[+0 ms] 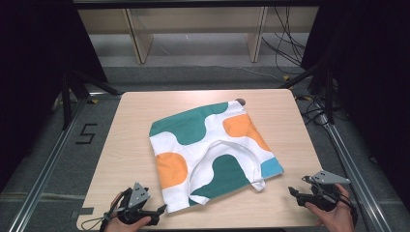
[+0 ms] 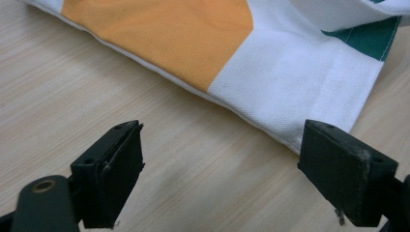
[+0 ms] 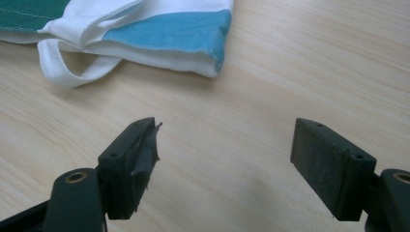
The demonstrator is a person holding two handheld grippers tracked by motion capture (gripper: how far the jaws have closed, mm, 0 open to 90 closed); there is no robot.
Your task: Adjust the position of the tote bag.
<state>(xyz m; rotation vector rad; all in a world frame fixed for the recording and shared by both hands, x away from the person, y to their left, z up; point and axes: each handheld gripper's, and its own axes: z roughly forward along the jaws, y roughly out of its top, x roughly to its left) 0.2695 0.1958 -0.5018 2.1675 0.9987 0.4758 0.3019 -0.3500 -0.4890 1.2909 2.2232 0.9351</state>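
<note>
So, left gripper: jaws wide, empty, near table's front-left corner.
right gripper: also gaping, front-right.
tote bag: flat mid-table, between both.
feel: probably soft, floppy, light. I'd pinch its near corners or handle.

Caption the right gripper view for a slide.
Open right tool over bare table, short of the bag's blue corner and its white strap.
</note>
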